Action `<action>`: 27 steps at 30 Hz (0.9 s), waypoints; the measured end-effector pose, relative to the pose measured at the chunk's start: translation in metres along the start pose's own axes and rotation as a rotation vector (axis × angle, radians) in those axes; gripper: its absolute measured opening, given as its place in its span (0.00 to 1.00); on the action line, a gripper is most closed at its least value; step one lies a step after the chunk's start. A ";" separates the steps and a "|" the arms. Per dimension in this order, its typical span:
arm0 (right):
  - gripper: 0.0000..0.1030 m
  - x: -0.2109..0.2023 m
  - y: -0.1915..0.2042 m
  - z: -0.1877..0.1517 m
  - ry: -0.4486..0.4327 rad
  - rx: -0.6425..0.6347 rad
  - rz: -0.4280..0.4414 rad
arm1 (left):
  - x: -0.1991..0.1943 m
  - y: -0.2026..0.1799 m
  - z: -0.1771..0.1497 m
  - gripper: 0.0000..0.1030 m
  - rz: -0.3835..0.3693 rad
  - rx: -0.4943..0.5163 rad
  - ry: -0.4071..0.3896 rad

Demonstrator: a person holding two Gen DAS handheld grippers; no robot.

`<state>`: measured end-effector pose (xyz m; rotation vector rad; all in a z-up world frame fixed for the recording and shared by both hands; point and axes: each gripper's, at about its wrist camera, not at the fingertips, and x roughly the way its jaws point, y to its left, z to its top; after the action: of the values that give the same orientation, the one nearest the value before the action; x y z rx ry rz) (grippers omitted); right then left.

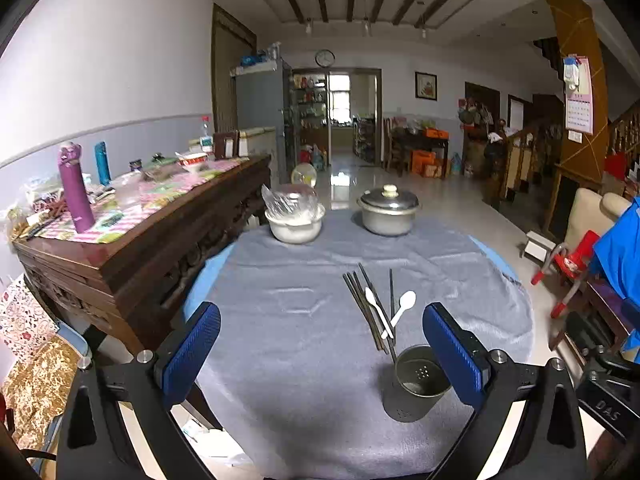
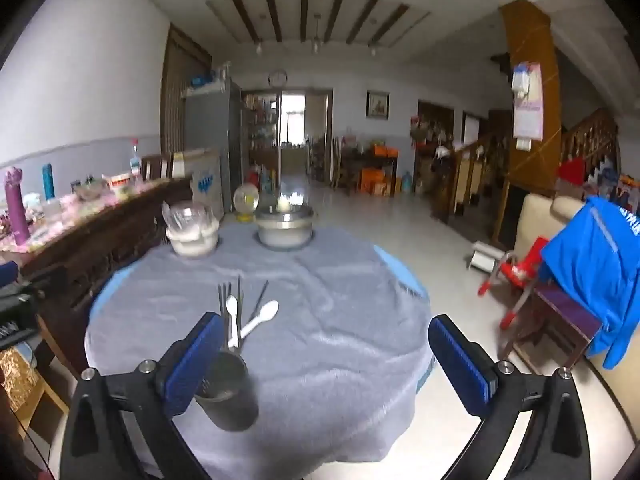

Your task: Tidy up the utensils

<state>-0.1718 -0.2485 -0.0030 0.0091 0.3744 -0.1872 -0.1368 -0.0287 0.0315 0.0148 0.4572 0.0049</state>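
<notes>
Left wrist view: left tongs (image 1: 320, 354) wide apart, nothing btwn them, hovering over the grey-clothed worktop (image 1: 280, 360). Chopsticks (image 1: 368, 308) and two white spoons (image 1: 394, 312) lie in a loose pile mid-cloth, ends just beside the upright metal holder (image 1: 418, 382), which sits empty by the right pad. Right wrist view (blurry): right tongs (image 2: 326, 360) also wide apart, empty; holder (image 2: 228, 392) partly behind the left pad, pile just beyond. Spoons look like light plastic, prob. slippery – pinch mid-handle. Chopsticks thin, stiff, apt to roll; take a few together near the middle.
</notes>
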 end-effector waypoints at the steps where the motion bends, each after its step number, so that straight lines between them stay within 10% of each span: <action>1: 1.00 -0.005 0.003 0.005 -0.001 0.000 0.006 | -0.002 0.002 0.001 0.98 0.001 -0.001 -0.003; 27: 1.00 -0.019 0.025 -0.003 -0.020 0.008 0.008 | -0.011 0.014 -0.025 0.98 0.044 -0.031 0.031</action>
<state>-0.1856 -0.2207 0.0007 0.0166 0.3535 -0.1805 -0.1582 -0.0145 0.0143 -0.0056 0.4879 0.0551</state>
